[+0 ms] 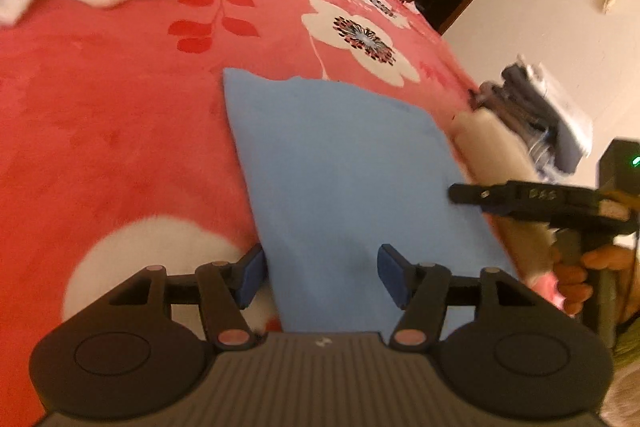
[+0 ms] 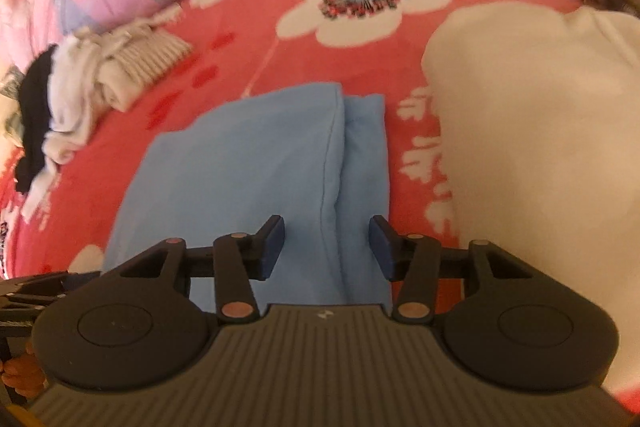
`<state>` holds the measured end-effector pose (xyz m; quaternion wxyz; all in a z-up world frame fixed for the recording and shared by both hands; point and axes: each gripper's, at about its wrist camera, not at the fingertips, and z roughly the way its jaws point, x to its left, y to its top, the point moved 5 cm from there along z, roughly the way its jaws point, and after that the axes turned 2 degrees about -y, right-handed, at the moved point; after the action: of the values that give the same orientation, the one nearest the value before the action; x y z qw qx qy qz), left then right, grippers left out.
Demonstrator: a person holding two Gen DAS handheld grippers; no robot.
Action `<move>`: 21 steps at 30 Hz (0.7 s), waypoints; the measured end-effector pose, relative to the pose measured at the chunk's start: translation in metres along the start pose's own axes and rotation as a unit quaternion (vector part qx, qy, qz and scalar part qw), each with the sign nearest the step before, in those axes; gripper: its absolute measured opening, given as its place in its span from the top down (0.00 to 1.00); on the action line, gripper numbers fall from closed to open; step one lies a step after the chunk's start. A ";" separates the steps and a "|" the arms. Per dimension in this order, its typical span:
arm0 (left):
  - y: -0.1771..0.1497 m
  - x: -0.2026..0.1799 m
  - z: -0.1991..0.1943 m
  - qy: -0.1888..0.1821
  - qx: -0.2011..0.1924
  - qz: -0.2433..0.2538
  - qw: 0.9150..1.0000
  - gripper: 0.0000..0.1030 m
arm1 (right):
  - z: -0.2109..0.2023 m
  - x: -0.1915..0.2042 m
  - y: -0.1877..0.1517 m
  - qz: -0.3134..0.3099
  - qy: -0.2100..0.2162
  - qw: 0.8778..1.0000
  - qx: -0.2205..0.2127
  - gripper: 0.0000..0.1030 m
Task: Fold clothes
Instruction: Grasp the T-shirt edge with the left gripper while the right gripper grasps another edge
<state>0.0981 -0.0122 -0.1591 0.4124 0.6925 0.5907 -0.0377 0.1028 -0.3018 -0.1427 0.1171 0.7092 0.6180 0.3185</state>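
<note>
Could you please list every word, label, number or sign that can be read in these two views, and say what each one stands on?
Raised characters on the side of the right gripper, seen from the left wrist camera: too blurred to read.
Small pale mark on the ribbed body of the left gripper: a logo, no letters legible.
The same small mark behind the right gripper's fingers in its own view: not legible.
The blue garment and the floral blanket carry no text.

Both wrist views look down, close, sharing the blue cloth (image 1: pixel 340 179) on the bedspread (image 1: pixel 120 107).

Smooth matt blue cloth (image 1: pixel 344 187) on plush fleece blanket (image 1: pixel 120 131)
</note>
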 end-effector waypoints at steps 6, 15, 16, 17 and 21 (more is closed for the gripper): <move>0.027 0.018 0.023 -0.061 0.019 -0.034 0.997 0.46 | 0.024 -0.011 0.026 0.079 0.031 0.996 0.031 0.48; 0.057 0.033 0.057 -0.095 0.022 -0.073 0.993 0.72 | 0.049 -0.021 0.051 0.152 0.091 0.983 0.039 0.46; 0.058 0.036 0.059 -0.097 0.022 -0.080 0.992 0.76 | 0.051 -0.021 0.053 0.152 0.092 0.983 0.038 0.46; 0.059 0.038 0.060 -0.101 0.023 -0.088 0.991 0.77 | 0.052 -0.020 0.054 0.152 0.093 0.983 0.037 0.47; 0.059 0.039 0.059 -0.108 0.022 -0.084 0.990 0.77 | 0.029 -0.012 0.056 0.121 0.044 0.992 0.008 0.50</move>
<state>0.1856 -0.0154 -0.1885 0.4537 0.6409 0.5982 -0.1599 0.1640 -0.3184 -0.1374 0.0447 0.7648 0.5348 0.3564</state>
